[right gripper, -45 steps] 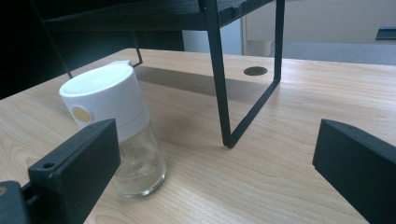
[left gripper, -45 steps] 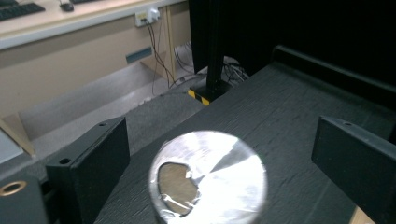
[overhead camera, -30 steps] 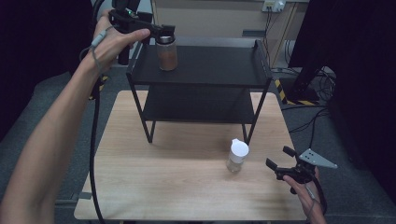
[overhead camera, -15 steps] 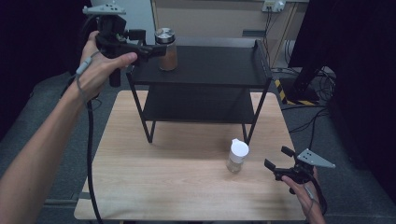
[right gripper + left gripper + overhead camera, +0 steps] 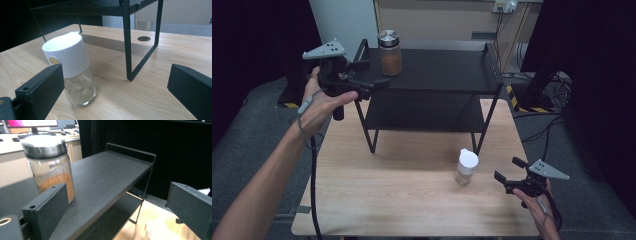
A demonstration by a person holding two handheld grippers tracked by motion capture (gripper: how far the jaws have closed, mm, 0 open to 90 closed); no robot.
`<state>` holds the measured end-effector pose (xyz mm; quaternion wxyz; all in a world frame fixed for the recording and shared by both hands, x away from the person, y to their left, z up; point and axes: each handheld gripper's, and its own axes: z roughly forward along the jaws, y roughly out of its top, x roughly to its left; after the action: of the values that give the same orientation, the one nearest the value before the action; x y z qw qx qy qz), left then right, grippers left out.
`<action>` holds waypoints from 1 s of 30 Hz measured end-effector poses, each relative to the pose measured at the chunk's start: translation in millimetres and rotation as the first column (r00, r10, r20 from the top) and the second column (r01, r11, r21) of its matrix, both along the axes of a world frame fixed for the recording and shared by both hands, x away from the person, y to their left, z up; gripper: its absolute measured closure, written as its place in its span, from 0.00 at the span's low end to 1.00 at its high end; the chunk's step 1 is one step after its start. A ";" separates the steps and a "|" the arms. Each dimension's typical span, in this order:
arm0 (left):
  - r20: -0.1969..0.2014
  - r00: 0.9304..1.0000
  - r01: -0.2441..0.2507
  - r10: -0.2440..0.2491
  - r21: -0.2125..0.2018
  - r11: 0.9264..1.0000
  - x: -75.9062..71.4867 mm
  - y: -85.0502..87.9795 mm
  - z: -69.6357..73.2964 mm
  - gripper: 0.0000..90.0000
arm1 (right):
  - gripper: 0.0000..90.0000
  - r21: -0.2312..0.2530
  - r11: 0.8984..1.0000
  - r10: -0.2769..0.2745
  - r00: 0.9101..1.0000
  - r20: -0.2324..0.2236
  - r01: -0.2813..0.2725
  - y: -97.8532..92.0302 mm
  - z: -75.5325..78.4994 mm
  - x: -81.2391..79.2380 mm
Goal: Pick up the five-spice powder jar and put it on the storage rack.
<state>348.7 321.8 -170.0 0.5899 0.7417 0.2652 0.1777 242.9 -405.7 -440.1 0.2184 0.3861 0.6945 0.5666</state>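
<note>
Item: clear glass jar with metal lid, brown powder inside (image 5: 389, 52), upright at 10 o'clock corner of black metal two-tier shelf (image 5: 447, 75). Left tongs (image 5: 371, 84) spread wide, empty, just beside jar at its 7 o'clock. Right tongs (image 5: 506, 173) spread, empty, near white-capped glass shaker (image 5: 465, 167) on wooden tabletop (image 5: 402, 200).

Handling, judged: rigid, smooth, likely slippery, breakable; moderately heavy. Grip mid-body below lid.
</note>
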 end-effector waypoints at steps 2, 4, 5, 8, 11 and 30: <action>0.000 1.000 0.004 -0.004 -0.001 1.000 -2.4 2.5 -14.7 0.03 | 0.01 -0.006 1.000 0.007 1.000 -0.004 -0.007 1.1 0.3 1.0; 0.001 1.000 0.005 -0.005 -0.008 1.000 -3.7 3.7 -21.7 0.03 | 0.01 -0.008 1.000 0.009 1.000 -0.004 -0.009 1.3 0.3 1.2; 0.003 1.000 0.012 -0.012 -0.013 1.000 -4.4 5.9 -30.9 0.03 | 0.01 -0.009 1.000 0.011 1.000 -0.003 -0.011 1.6 0.4 1.5; 0.009 1.000 0.006 -0.006 0.005 1.000 -7.7 6.6 -44.0 0.03 | 0.01 -0.012 1.000 0.012 1.000 -0.004 -0.012 1.6 0.4 1.6; 0.002 1.000 0.010 -0.010 0.004 1.000 -8.9 7.8 -52.8 0.03 | 0.02 -0.013 1.000 0.012 1.000 -0.003 -0.012 1.8 0.6 1.5; 0.021 0.995 -0.097 0.097 0.020 0.995 -64.1 20.4 -166.2 0.04 | 0.01 -0.019 1.000 0.016 1.000 -0.004 -0.016 3.1 0.7 2.0</action>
<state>284.6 342.2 -336.2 0.5756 0.7321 0.2930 0.2165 244.9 -402.6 -439.4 0.2161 0.3797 0.7032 0.5610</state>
